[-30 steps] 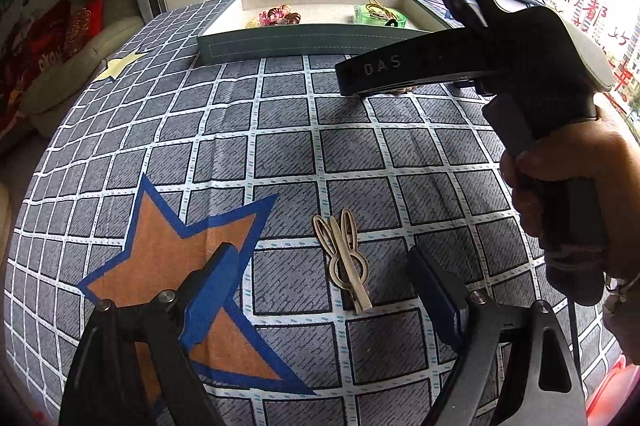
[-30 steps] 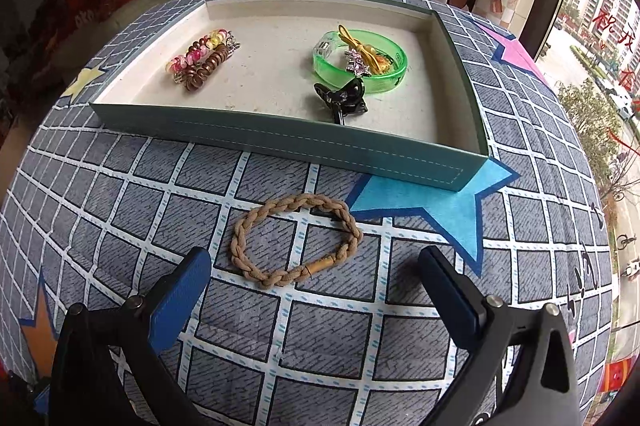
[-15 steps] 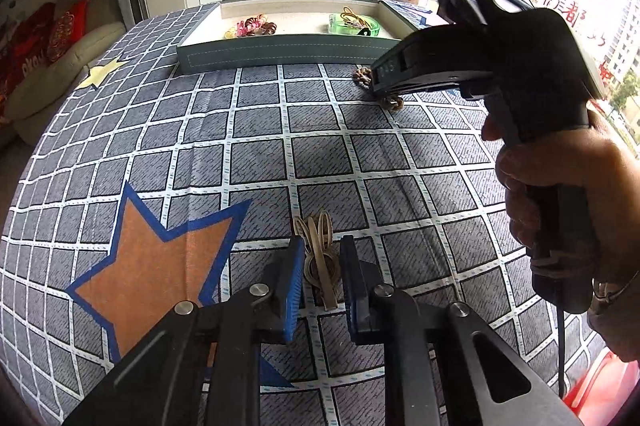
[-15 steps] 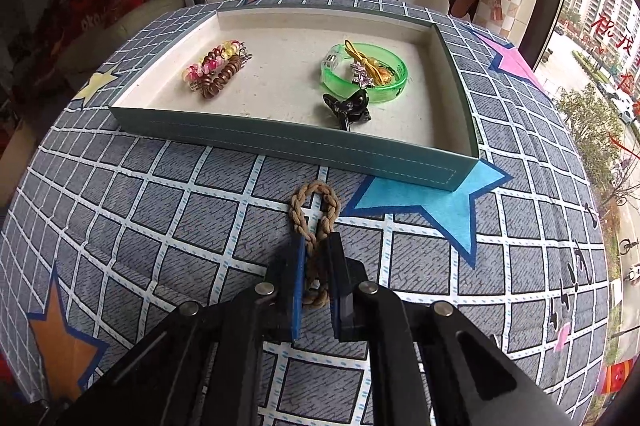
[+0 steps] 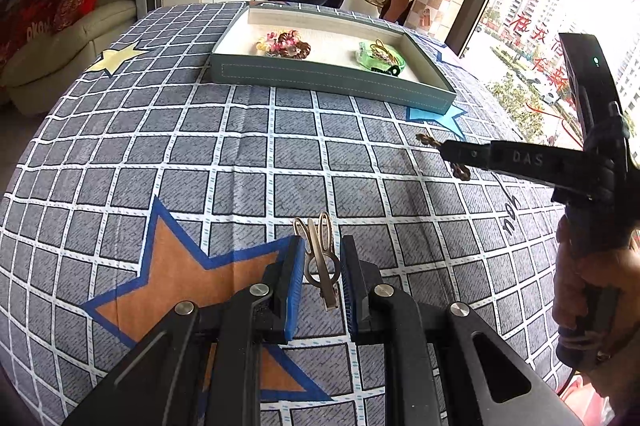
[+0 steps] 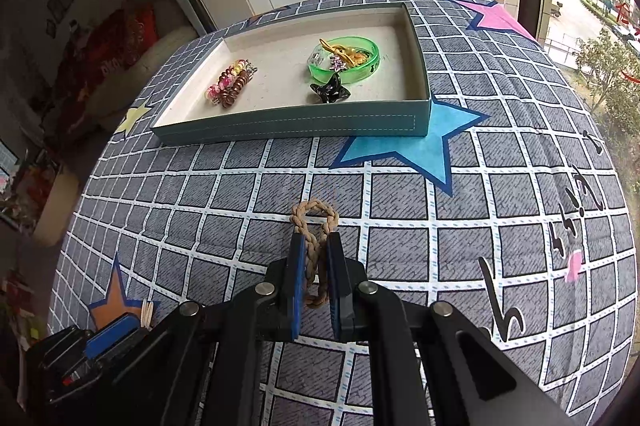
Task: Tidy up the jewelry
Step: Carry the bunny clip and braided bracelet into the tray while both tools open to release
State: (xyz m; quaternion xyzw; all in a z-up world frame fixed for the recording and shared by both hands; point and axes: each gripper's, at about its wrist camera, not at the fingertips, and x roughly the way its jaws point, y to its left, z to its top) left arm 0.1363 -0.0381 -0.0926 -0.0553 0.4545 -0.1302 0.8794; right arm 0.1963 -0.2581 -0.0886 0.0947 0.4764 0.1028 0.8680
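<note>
Both grippers have closed since a second ago. The left gripper (image 5: 322, 268), then spread wide over the table, now pinches the gold bunny-eared metal hair clip (image 5: 320, 258). The right gripper (image 6: 316, 266) squeezes the tan braided rope bracelet (image 6: 314, 226) flat, lifted off the grey checked tablecloth (image 6: 400, 246). The teal shallow tray (image 6: 288, 126), holding earlier pieces, lies far ahead. Judgement: both pickups secured, transfer pending

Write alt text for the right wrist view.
The right gripper is shut on a braided rope bracelet above a grid-patterned tablecloth. Beyond it, a teal tray holds coil hair ties, a green bangle and a black clip.
</note>
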